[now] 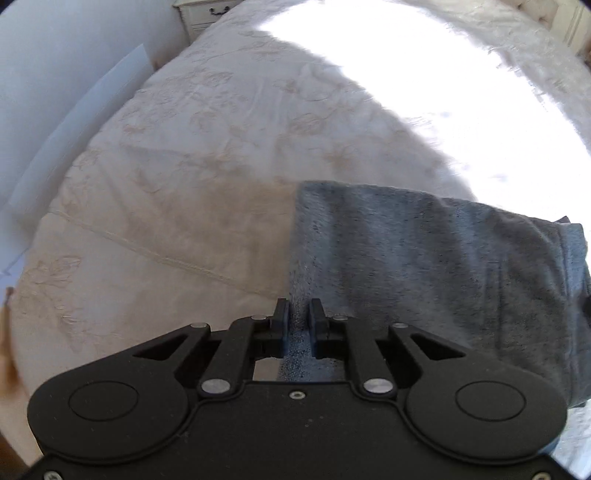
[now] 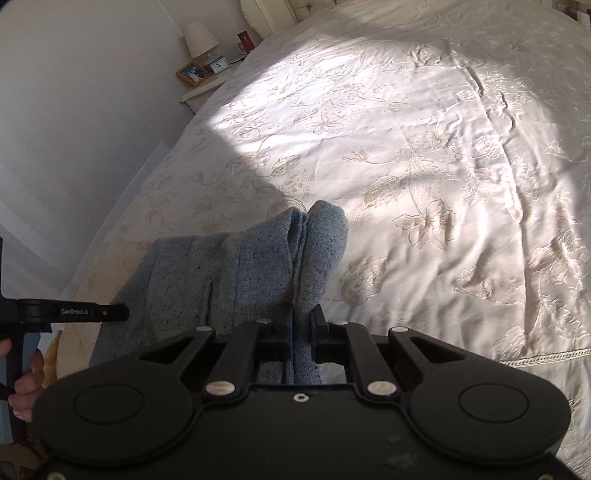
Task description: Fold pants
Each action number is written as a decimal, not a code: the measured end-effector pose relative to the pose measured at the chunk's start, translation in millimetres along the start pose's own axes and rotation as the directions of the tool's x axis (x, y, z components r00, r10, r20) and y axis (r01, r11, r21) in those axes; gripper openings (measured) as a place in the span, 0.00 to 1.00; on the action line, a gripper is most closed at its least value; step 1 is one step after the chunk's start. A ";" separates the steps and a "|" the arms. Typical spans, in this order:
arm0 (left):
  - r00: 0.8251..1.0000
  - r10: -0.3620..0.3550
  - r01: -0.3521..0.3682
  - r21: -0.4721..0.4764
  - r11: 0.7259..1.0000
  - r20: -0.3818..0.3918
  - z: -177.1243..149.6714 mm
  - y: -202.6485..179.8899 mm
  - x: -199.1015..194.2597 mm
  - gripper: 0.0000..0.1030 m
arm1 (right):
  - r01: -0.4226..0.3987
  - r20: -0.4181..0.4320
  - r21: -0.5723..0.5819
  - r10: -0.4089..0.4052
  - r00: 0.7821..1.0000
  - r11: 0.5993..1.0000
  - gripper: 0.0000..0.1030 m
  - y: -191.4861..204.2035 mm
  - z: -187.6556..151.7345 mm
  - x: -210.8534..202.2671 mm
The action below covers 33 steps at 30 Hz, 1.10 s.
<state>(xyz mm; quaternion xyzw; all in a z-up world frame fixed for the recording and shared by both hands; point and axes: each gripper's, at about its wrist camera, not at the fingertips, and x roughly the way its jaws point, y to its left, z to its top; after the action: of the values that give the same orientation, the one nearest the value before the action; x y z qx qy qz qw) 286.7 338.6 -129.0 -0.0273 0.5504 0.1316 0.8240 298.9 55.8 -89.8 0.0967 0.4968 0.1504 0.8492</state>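
The grey-blue knit pants (image 1: 436,258) lie folded on the cream embroidered bedspread (image 1: 184,184). My left gripper (image 1: 298,314) is shut on the pants' left near edge, cloth pinched between its fingers. In the right wrist view the pants (image 2: 240,273) bunch up into a raised fold, and my right gripper (image 2: 301,321) is shut on that cloth at the right near edge. The left gripper's body (image 2: 74,313) shows at the left of the right wrist view, held by a hand.
The bedspread (image 2: 424,184) stretches far ahead, partly in bright sunlight. A nightstand (image 2: 207,88) with a lamp, photo frame and clock stands at the far left by the wall. A white drawer unit (image 1: 207,16) stands beyond the bed's far corner.
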 end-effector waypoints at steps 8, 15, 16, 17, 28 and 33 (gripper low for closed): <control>1.000 0.015 -0.015 -0.045 0.999 -0.012 -16.8 42.3 -3.8 0.18 | 0.120 0.016 -0.014 -0.120 0.993 0.993 0.17 44.0 -19.4 -8.4; 0.999 -0.051 0.052 -0.041 0.998 0.020 -37.3 25.4 -39.5 0.20 | 0.128 0.061 -0.058 -0.124 0.990 0.990 0.20 83.2 -43.8 -50.2; 0.998 -0.060 0.061 -0.037 0.997 0.022 -40.8 20.9 -45.2 0.20 | 0.128 0.066 -0.070 -0.124 0.990 0.989 0.20 88.1 -48.3 -55.4; 0.997 -0.068 0.069 -0.033 0.997 0.024 -44.9 16.2 -51.6 0.21 | 0.129 0.071 -0.083 -0.123 0.990 0.988 0.20 93.7 -53.7 -61.3; 0.995 -0.088 0.087 0.043 0.995 0.042 -78.3 -11.8 -93.6 0.21 | 0.115 0.082 -0.116 -0.106 0.991 0.987 0.22 127.6 -96.8 -106.7; 0.995 -0.090 0.089 0.030 0.996 0.034 -88.8 -12.8 -99.4 0.21 | 0.113 0.075 -0.113 -0.105 0.992 0.987 0.23 131.2 -102.8 -112.9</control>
<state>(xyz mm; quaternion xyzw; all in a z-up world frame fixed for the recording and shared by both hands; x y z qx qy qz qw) 174.2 290.8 -74.3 -0.0377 0.5358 0.0870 0.8390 136.1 140.5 -6.8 0.0248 0.4622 0.1293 0.8769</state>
